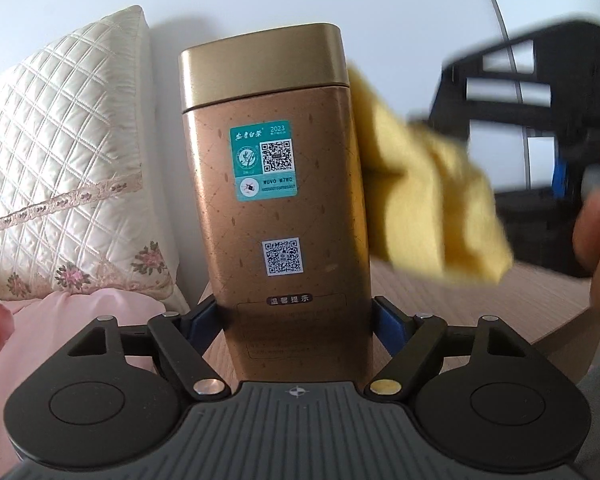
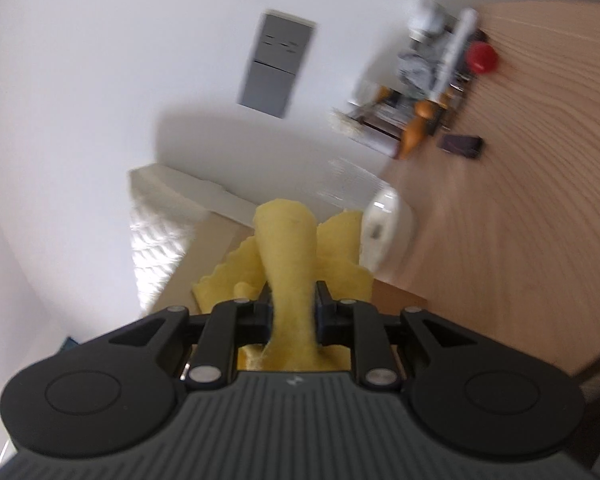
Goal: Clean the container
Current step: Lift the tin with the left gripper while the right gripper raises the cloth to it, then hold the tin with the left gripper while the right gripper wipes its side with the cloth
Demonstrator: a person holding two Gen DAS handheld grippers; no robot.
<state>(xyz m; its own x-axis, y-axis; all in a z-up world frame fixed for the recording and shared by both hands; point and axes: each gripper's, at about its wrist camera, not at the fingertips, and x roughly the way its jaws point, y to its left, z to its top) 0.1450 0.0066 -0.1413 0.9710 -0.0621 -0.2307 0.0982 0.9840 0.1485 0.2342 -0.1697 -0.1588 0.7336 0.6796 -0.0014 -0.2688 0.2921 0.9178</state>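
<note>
A tall bronze tea tin (image 1: 284,216) with a gold lid and teal QR stickers stands upright between my left gripper's (image 1: 296,320) blue-padded fingers, which are shut on its lower body. A yellow cloth (image 1: 428,200) presses against the tin's right side, blurred. In the right wrist view my right gripper (image 2: 292,308) is shut on that yellow cloth (image 2: 292,256), which bunches forward past the fingertips. The right gripper's black body (image 1: 540,92) shows blurred in the left wrist view, at the upper right.
A quilted cream pillow (image 1: 60,168) and pink bedding (image 1: 72,340) lie left of the tin. A wooden table (image 1: 480,304) sits below it. In the right view, a white object (image 2: 384,232), a dark phone (image 2: 460,145) and clutter (image 2: 432,80) sit on the wood surface (image 2: 520,220).
</note>
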